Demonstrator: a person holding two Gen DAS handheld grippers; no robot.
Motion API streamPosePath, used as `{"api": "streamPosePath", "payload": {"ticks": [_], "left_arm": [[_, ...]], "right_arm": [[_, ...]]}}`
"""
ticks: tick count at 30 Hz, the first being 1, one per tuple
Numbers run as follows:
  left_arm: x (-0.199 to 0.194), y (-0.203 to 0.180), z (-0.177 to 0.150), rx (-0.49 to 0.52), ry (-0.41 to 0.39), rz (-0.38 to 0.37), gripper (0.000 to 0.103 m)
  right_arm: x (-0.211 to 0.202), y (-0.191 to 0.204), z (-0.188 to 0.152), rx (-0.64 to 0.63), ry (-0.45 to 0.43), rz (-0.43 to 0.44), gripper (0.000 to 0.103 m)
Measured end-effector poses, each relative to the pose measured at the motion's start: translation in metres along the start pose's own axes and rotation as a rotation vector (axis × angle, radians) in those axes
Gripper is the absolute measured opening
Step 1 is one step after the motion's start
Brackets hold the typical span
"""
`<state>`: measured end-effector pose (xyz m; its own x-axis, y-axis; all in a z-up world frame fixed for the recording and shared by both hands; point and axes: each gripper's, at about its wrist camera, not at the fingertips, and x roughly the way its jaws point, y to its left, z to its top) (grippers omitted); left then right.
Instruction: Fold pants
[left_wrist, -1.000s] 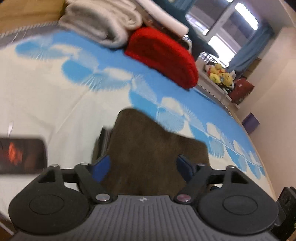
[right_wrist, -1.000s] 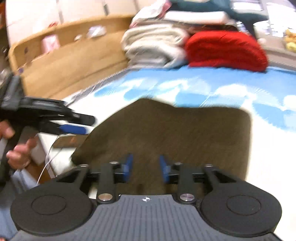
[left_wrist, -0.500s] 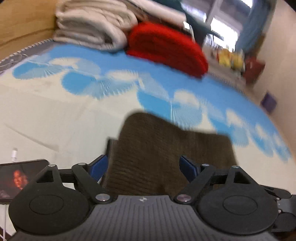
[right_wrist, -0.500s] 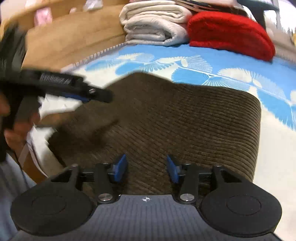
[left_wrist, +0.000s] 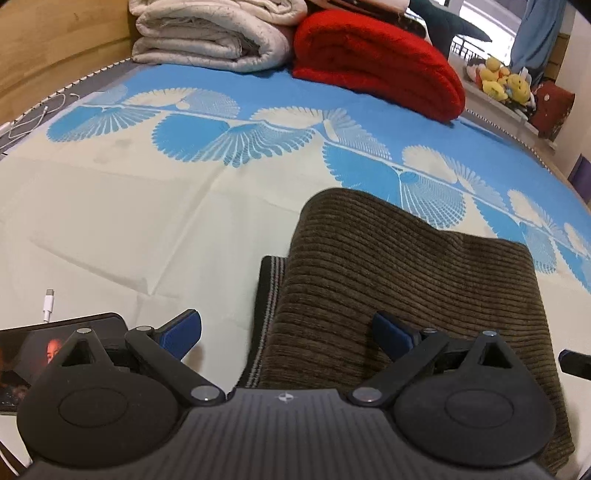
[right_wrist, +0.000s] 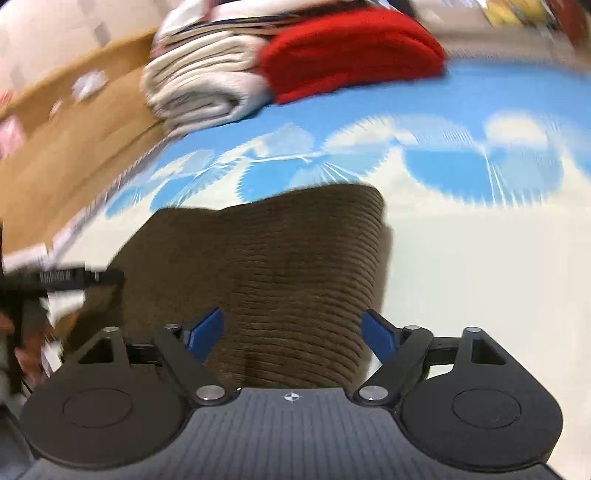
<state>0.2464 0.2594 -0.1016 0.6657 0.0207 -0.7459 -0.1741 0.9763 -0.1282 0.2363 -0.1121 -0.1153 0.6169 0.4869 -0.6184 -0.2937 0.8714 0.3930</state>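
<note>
The brown corduroy pants (left_wrist: 399, 280) lie folded into a compact stack on the blue-and-cream bed sheet (left_wrist: 147, 192), with a striped waistband edge showing at their left side. My left gripper (left_wrist: 288, 334) is open and empty, low over the near left edge of the pants. In the right wrist view the pants (right_wrist: 280, 258) lie just ahead, blurred. My right gripper (right_wrist: 291, 330) is open and empty over their near end. The left gripper (right_wrist: 74, 277) shows at the left edge there.
A folded white quilt (left_wrist: 214, 33) and a red blanket (left_wrist: 376, 62) lie at the bed's far end by a wooden headboard (left_wrist: 55, 44). A phone (left_wrist: 48, 350) and a white cable plug (left_wrist: 48, 299) lie at the near left. Plush toys (left_wrist: 502, 79) sit beyond the bed.
My right gripper has opened wider and swung right over the pants. My left gripper has shifted left, staying open. The pants lie as before.
</note>
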Motion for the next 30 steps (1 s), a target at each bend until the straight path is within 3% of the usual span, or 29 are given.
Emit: {"api": "streamPosePath", "payload": {"ticks": [4,14,20,30], "left_arm": [[0.007,-0.007,0.001,0.032,0.001,0.012,0.1],[0.014,-0.006,0.001,0.017,0.024,0.005,0.103],[0.02,-0.006,0.002,-0.003,0.046,-0.017,0.103],[0.025,0.0,-0.001,-0.069,0.076,-0.056,0.103]], "right_arm": [[0.012,-0.02,-0.001,0.13,0.057,0.012,0.086],[0.044,-0.009,-0.008,0.15,0.163,0.016,0.092],[0.047,-0.001,-0.013,0.099,0.149,0.018,0.099],[0.049,0.004,-0.014,0.074,0.136,0.017,0.1]]}}
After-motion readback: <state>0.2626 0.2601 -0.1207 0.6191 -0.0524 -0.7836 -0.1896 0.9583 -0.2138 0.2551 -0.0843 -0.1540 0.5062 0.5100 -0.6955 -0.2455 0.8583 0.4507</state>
